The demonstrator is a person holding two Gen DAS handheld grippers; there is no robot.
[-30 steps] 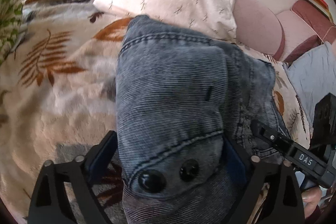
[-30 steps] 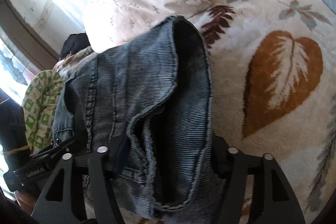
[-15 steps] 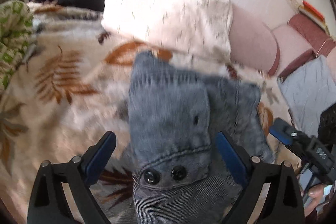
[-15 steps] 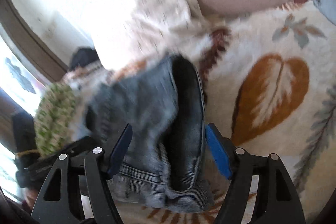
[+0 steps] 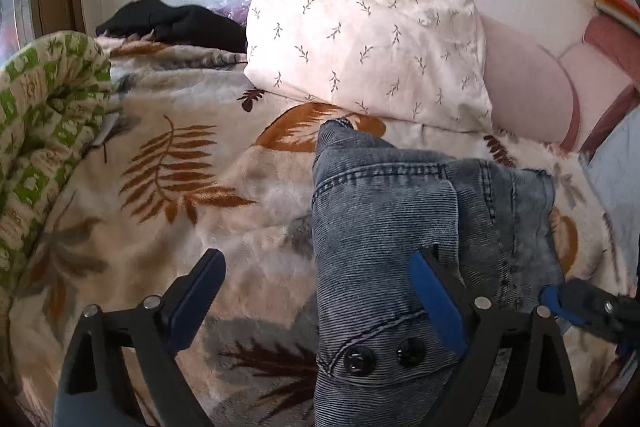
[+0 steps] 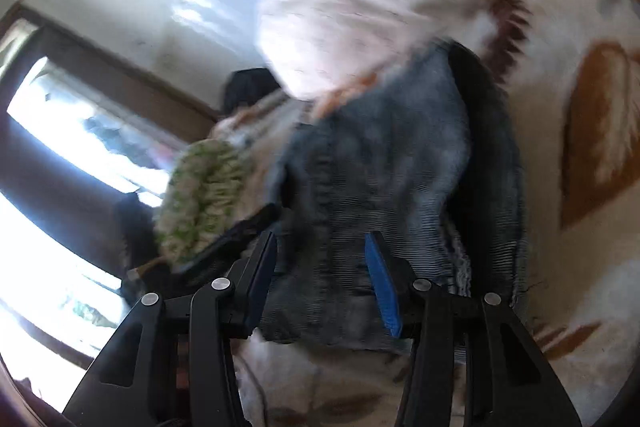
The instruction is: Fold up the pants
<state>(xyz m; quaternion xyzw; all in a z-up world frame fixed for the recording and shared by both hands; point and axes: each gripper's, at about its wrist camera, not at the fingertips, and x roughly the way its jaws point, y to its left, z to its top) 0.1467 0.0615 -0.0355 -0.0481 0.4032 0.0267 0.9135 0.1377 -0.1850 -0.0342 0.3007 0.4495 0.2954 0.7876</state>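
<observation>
We judged folding finished: the jeans (image 5: 384,227) lay bundled lower right, left gripper (image 5: 316,291) wide, right gripper (image 6: 320,279) empty, just narrowing; next, withdrawal.

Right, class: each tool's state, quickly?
Left tool: open, holding nothing.
Right tool: open, jaws just been closing, pads off the jeans.

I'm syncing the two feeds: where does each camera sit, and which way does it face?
Left wrist: on the left claw, facing down the bed at the folded jeans and pillow; the right claw shows at the right edge.
Right wrist: on the right claw, blurred, facing the jeans.
Shared: jeans, pillow, leaf-print blanket.
</observation>
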